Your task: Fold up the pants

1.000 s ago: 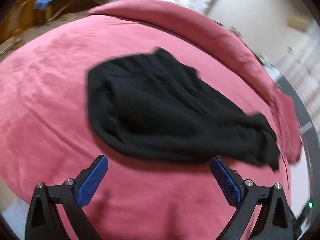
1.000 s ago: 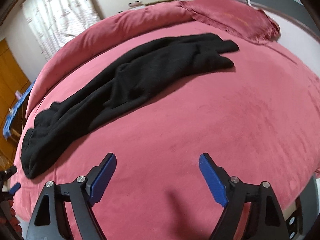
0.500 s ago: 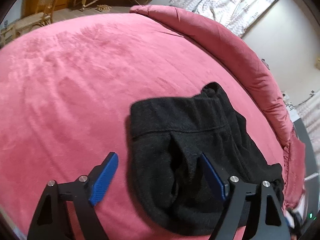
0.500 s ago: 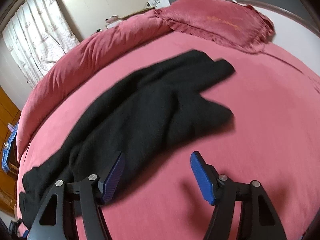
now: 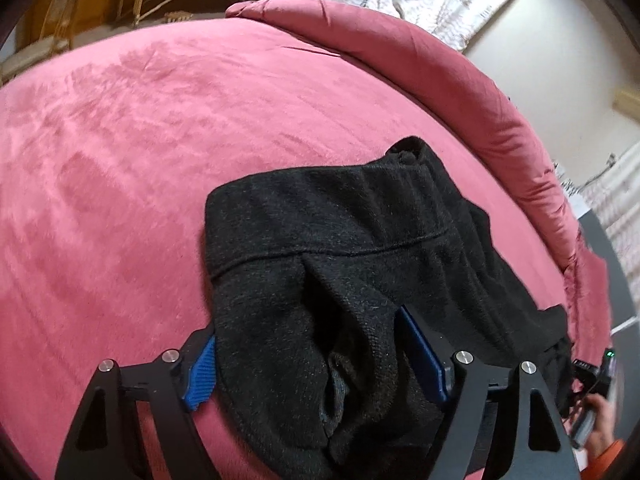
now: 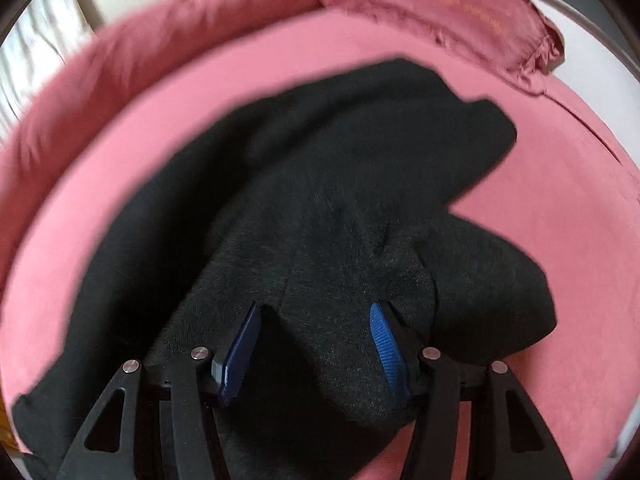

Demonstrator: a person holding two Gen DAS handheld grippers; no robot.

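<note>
The black pants lie spread on the pink bed. The left hand-held gripper is wide open around the waist end. The right hand-held gripper is wide open around a leg, probably ready to pinch and lift.

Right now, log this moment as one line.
left tool: open, straddling black pants waistband end | right tool: open, over leg end | pants on red bedspread, unfolded

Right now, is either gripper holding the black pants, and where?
Nothing is clamped yet. The left gripper straddles the black pants at the waistband end, the right gripper near the leg ends, both open.
</note>
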